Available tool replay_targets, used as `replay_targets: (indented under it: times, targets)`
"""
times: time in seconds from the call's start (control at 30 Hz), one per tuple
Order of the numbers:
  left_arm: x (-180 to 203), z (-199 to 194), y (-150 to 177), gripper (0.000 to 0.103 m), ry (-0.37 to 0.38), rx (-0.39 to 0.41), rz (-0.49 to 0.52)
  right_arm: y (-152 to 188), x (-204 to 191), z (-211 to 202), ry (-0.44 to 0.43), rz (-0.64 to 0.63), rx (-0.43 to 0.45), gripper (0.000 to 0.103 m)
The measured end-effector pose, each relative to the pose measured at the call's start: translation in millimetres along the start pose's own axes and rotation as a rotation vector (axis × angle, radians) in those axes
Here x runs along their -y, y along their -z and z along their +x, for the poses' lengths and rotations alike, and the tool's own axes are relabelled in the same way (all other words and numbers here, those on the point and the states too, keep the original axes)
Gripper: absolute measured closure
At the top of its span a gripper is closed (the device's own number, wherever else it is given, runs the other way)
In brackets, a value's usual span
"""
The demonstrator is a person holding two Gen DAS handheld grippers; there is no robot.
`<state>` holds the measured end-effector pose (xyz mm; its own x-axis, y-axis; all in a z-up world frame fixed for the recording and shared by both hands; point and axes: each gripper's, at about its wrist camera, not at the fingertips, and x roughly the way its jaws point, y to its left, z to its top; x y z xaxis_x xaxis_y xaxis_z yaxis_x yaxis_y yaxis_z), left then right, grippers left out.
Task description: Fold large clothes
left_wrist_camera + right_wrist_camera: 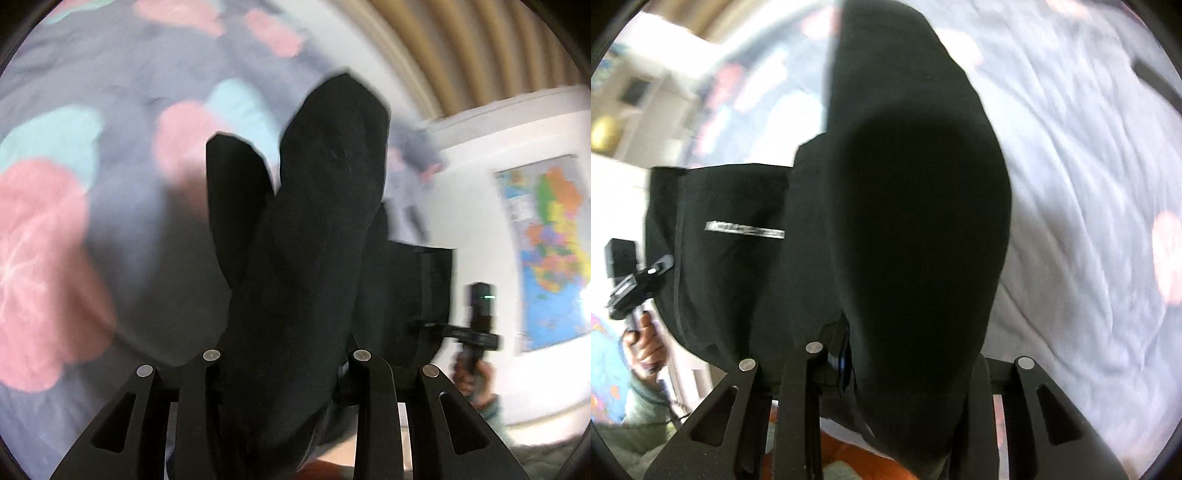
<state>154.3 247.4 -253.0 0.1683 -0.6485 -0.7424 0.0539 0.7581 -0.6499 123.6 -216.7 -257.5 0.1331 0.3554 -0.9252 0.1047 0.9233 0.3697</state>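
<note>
A large black garment [317, 206] hangs lifted above the bed and stretches between both grippers. In the left wrist view it drapes over my left gripper's fingers and hides their tips. The right wrist view shows my left gripper [663, 264] pinching the cloth's far edge. The garment [916, 221] likewise covers my right gripper's fingers; a white printed strip [744, 229] shows on its hanging panel. From the left wrist view, my right gripper [432, 326] grips the other edge, with a hand [469, 380] on its handle.
Below lies a grey bed cover [110, 110] with pink and teal flowers, wrinkled and pale in the right wrist view [1089, 184]. A colourful map [554, 251] hangs on the white wall. Both pictures are motion-blurred.
</note>
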Motion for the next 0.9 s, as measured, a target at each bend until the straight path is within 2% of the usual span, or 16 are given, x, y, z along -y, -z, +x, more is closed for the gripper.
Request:
replay_targets:
  times: [0.03, 0.1, 0.17, 0.2, 0.27, 0.37, 0.5, 0.57, 0.67, 0.73, 0.8, 0.9]
  targets:
    - [-16, 4, -1, 0.068, -0.025, 0.003, -0.034, 1, 3, 7, 0.037, 0.002, 0.005, 0.066]
    - [-48, 8, -5, 0.068, -0.022, 0.006, -0.146, 0, 14, 18, 0.082, 0.033, 0.017, 0.065]
    - [-72, 12, -6, 0.067, -0.024, 0.001, -0.227, -5, 29, 22, 0.045, 0.128, 0.029, 0.059]
    - [-83, 14, -6, 0.063, -0.032, -0.011, -0.263, -8, 33, 22, 0.027, 0.163, 0.031, 0.059]
    - [-99, 13, -4, 0.060, -0.022, -0.033, -0.316, -9, 47, 22, 0.032, 0.235, 0.024, 0.040]
    - [-109, -9, 0, 0.055, -0.032, 0.013, -0.331, -4, 61, 10, 0.056, 0.296, 0.030, 0.037]
    - [-91, -44, 6, 0.052, -0.118, 0.075, -0.247, 16, 71, -27, 0.099, 0.328, 0.099, 0.037]
    - [-60, -56, 4, 0.052, -0.185, 0.096, -0.132, 34, 67, -53, 0.101, 0.305, 0.156, 0.037]
    - [-8, -54, 10, 0.050, -0.192, 0.097, 0.014, 43, 46, -64, 0.096, 0.247, 0.202, 0.037]
    - [26, -37, 10, 0.046, -0.191, 0.091, 0.087, 38, 9, -52, 0.112, 0.193, 0.214, 0.037]
    - [43, -14, 15, 0.045, -0.187, 0.055, 0.131, 43, -15, -36, 0.140, 0.113, 0.205, 0.037]
    - [51, 38, 26, 0.045, -0.296, -0.048, 0.178, 48, -35, -3, 0.190, 0.035, 0.151, 0.037]
